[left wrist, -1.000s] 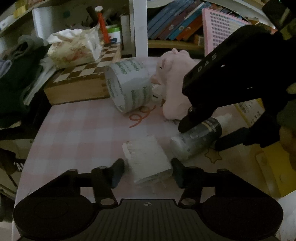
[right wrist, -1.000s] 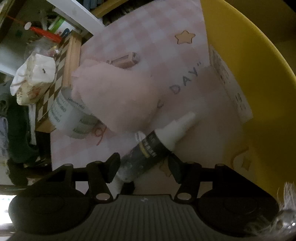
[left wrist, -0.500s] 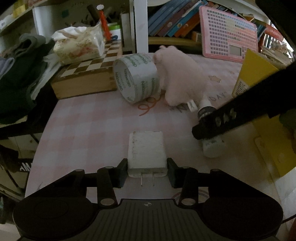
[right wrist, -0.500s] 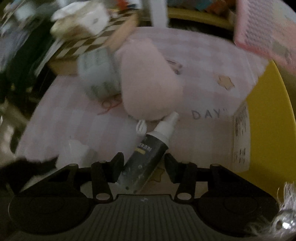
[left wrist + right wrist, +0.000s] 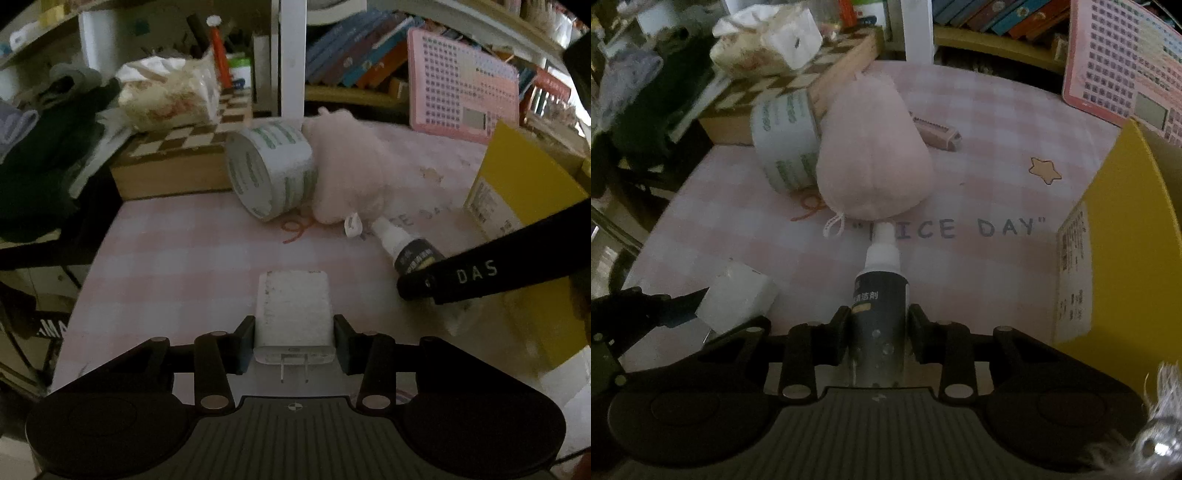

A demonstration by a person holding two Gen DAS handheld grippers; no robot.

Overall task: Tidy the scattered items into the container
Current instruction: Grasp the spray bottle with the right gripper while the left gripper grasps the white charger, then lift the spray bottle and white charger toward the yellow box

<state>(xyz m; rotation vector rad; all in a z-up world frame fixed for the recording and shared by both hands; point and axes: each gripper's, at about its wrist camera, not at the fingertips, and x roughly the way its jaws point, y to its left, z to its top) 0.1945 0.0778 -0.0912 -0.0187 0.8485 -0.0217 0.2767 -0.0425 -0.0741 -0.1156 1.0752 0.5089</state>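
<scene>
Left gripper (image 5: pixel 294 332) pinches the charger (image 5: pixel 293 314), right gripper (image 5: pixel 878 328) the bottle (image 5: pixel 881 306); tape roll (image 5: pixel 271 173) and plush toy (image 5: pixel 351 173) remain outside the yellow box (image 5: pixel 532 192)

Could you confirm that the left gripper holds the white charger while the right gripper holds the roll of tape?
Not quite: the right gripper holds the spray bottle, as the right wrist view shows. The roll of tape lies untouched on the table. The left gripper does hold the white charger.
</scene>
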